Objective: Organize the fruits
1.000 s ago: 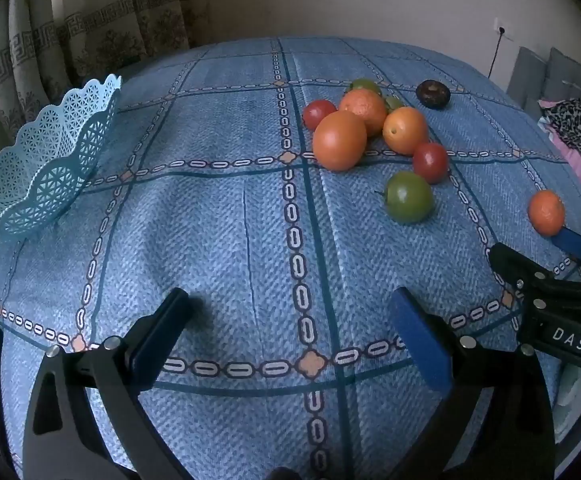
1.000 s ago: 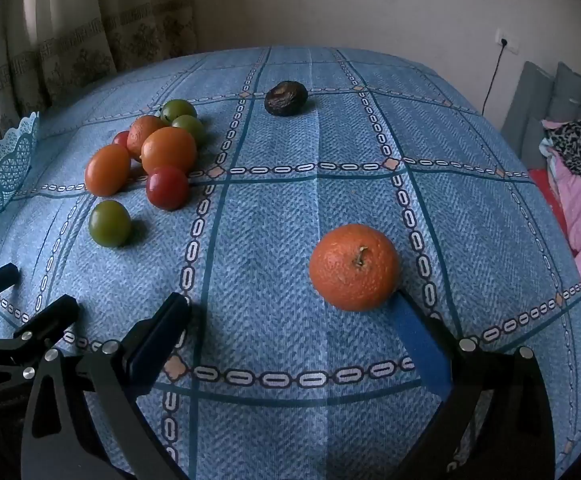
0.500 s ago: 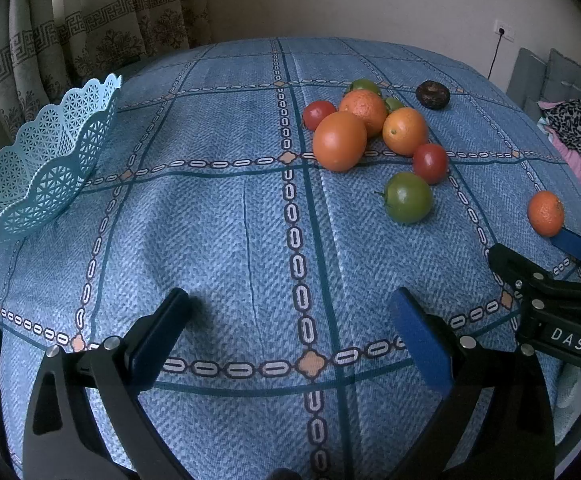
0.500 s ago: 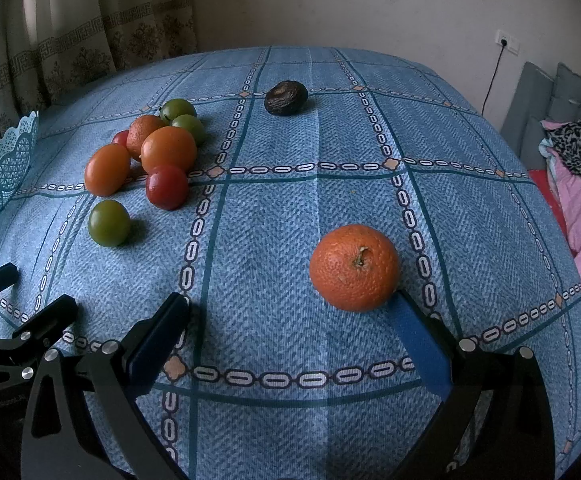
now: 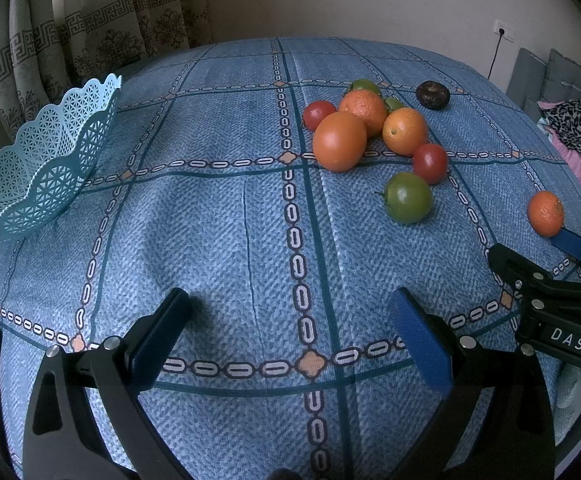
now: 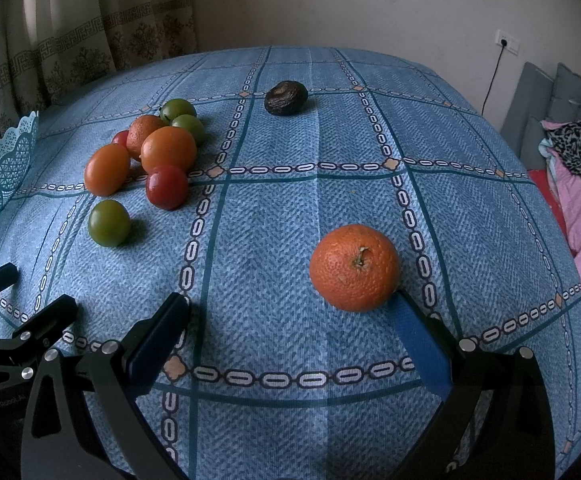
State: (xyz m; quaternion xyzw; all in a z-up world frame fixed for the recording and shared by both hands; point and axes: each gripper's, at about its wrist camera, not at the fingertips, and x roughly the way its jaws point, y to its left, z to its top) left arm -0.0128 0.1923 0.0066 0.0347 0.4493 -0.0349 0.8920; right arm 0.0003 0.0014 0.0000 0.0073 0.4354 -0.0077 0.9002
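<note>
We hold our left gripper point(image 5: 290, 328) low over the blue tablecloth point(image 5: 210, 220), its fingers spread wide with nothing between them. Our right gripper point(image 6: 290, 332) is just as wide open, and its blue right finger point(image 6: 422, 344) sits against the near side of a lone orange point(image 6: 354, 267). Far to the left lies a cluster of fruit point(image 6: 154, 160): oranges, red and green ones, touching or nearly so, with one green fruit point(image 6: 109, 223) nearer and apart. A dark shrivelled fruit point(image 6: 285, 97) rests alone farther back. The pale blue lattice basket point(image 5: 46, 168) stands at the table's left edge, well apart from the fruit.
</note>
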